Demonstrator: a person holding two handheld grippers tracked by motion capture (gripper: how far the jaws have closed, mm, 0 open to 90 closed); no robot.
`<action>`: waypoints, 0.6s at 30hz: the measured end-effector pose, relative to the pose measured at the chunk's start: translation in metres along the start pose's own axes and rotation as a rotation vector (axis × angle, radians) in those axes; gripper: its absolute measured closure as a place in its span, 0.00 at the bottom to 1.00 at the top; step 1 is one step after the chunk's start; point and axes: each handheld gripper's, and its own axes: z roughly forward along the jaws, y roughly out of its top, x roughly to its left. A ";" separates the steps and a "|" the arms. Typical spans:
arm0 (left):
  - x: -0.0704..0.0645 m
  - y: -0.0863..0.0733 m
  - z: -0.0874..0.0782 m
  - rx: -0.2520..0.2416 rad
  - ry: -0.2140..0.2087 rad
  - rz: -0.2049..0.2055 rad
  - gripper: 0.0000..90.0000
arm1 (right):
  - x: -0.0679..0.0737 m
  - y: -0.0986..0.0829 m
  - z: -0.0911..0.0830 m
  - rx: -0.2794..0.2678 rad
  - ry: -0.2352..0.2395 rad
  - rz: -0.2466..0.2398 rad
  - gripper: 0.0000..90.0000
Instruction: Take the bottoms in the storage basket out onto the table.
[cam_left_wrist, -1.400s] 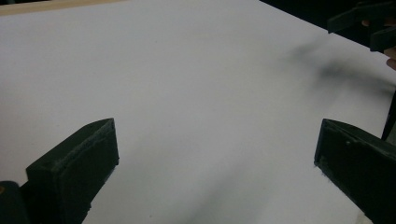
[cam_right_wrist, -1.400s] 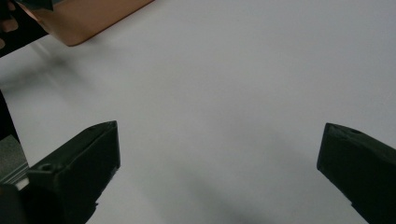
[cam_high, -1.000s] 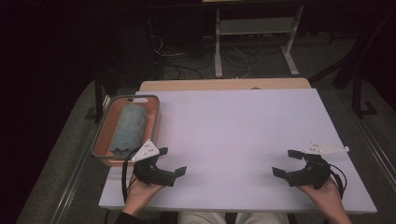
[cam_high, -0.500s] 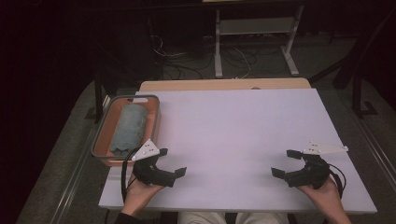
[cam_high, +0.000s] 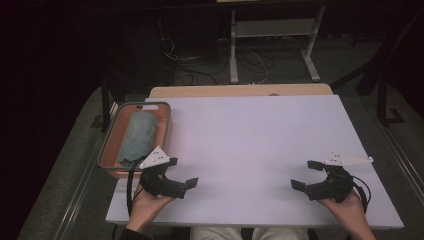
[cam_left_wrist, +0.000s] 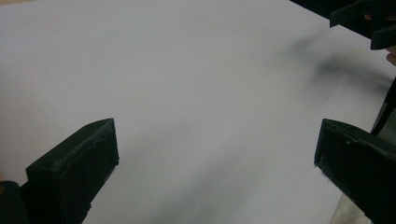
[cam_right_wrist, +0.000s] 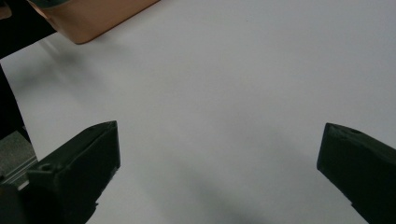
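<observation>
A big white table (cam_high: 255, 150) carries the things. Its top is flat and plain. An orange tray (cam_high: 112, 145) with a grey rim lies on the table at the left edge, closer to the far left corner. A blue-green cloth (cam_high: 137, 135) lies in the tray. A strip of light brown wood (cam_high: 240, 91) runs along the far edge of the table.

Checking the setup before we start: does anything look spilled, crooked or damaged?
Nothing stands out. The folded grey-blue cloth lies inside the orange tray at the white table's left edge; left gripper and right gripper rest open, empty.
</observation>
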 end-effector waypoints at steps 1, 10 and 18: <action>0.001 0.000 -0.001 0.001 0.000 0.000 0.00 | 0.000 0.000 0.000 0.000 0.000 0.000 0.00; 0.004 0.004 -0.003 0.025 0.002 -0.005 0.00 | 0.000 0.000 0.000 0.003 -0.001 -0.002 0.00; 0.009 0.013 -0.008 0.037 -0.006 -0.014 0.00 | 0.000 0.000 0.000 0.002 -0.002 0.000 0.00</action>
